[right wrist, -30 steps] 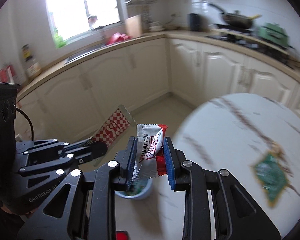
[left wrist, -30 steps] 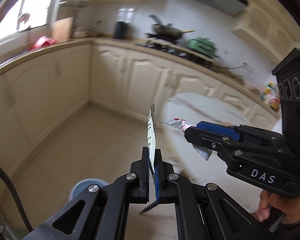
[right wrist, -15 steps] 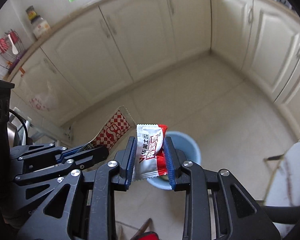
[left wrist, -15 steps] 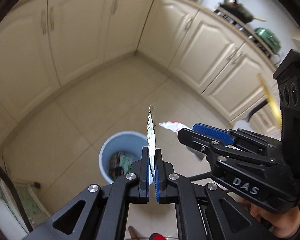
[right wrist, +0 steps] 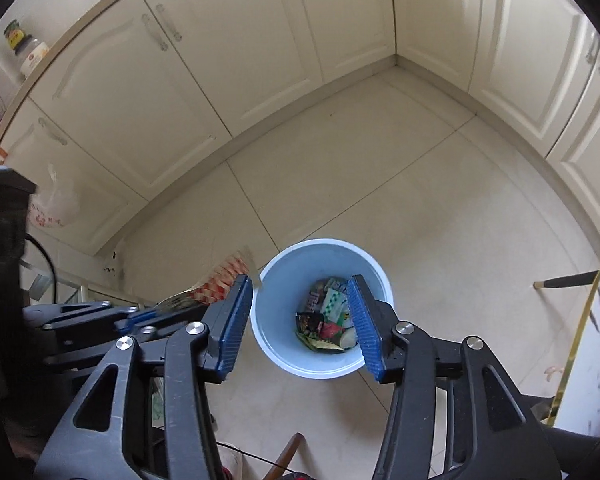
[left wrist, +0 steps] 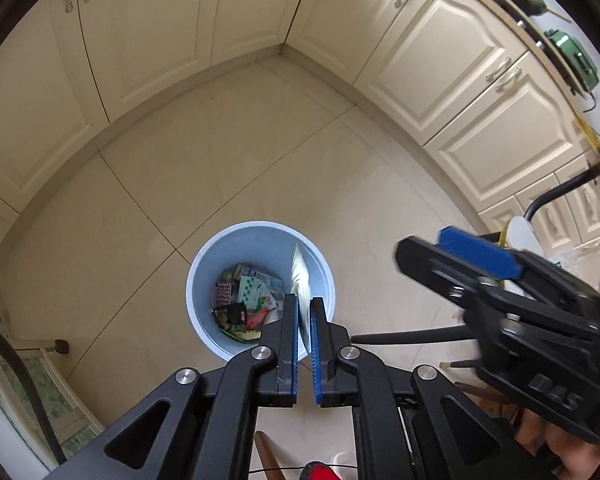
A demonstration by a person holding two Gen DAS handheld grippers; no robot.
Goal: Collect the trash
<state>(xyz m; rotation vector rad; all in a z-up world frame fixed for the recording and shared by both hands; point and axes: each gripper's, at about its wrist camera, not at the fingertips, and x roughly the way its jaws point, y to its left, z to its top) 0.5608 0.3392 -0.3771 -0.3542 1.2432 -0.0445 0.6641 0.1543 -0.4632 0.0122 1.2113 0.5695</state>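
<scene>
"DAS", blurred, on right claw (left wrist: 420, 256)

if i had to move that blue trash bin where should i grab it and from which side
Grip the rim of the blue trash bin, coming straight down from above. It stands upright and open-topped on the floor, its thin wall edge bare all round. One finger would go inside, one outside; the round body looks too wide to span. The trash lies low, clear of the rim.

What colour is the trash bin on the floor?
Light blue. The trash bin shows best in the right wrist view, seen from above with wrappers inside.
</scene>
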